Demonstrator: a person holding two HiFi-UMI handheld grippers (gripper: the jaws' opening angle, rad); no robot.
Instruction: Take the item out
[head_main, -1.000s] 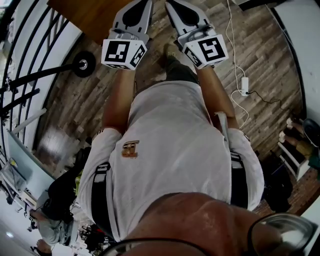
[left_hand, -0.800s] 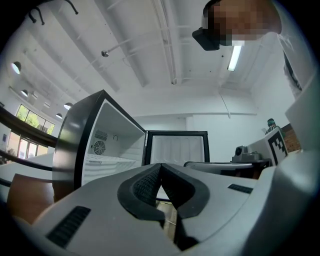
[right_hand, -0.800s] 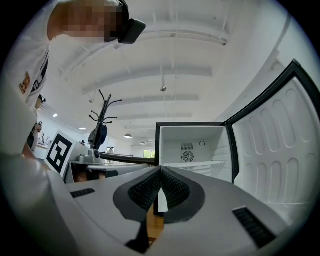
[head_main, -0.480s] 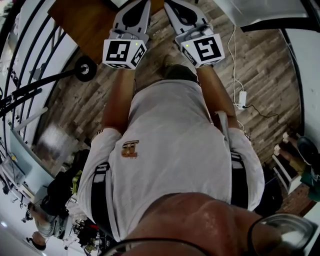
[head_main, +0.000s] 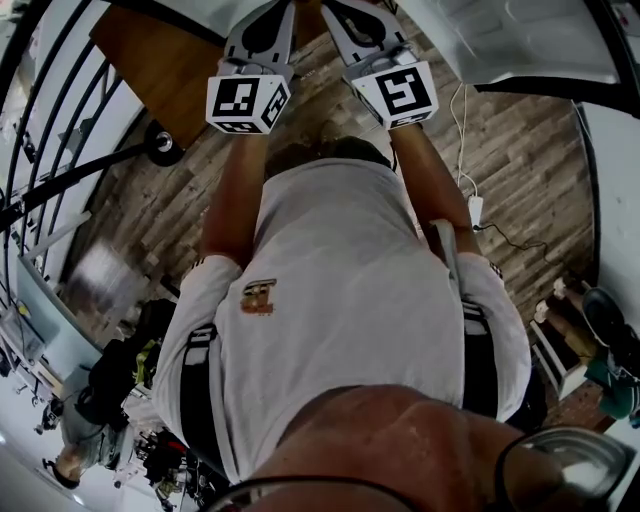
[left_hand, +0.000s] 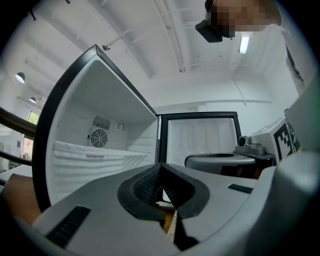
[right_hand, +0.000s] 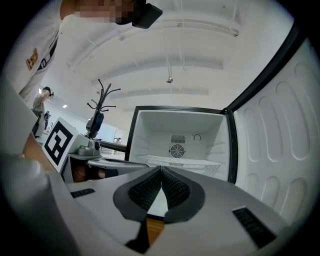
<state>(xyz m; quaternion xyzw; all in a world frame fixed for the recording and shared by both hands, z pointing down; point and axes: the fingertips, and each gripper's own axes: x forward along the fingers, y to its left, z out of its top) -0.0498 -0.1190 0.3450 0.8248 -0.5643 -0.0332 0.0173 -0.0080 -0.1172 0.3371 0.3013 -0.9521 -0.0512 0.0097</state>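
The fridge's upper compartment (right_hand: 176, 136) stands open and white inside, with a wire shelf (right_hand: 180, 161) and a round fan vent on its back wall; I see no item in it. The same fridge compartment (left_hand: 102, 145) shows at the left in the left gripper view, beside its open door (left_hand: 200, 135). My left gripper (left_hand: 160, 169) is shut with nothing between its pads. My right gripper (right_hand: 161, 171) is shut and empty too. In the head view both point forward side by side, the left gripper (head_main: 266, 25) and the right gripper (head_main: 360, 22), ahead of the person's torso.
The open fridge door (right_hand: 287, 145) rises at my right; its white fridge door panel (head_main: 520, 40) fills the head view's top right. A brown wooden table (head_main: 160, 60) lies at the left. A white cable with a power strip (head_main: 475, 208) runs over the wood floor.
Both grippers have shifted a little forward toward the frame's top. The white fridge door has come further into the top right, and the table has slid left.
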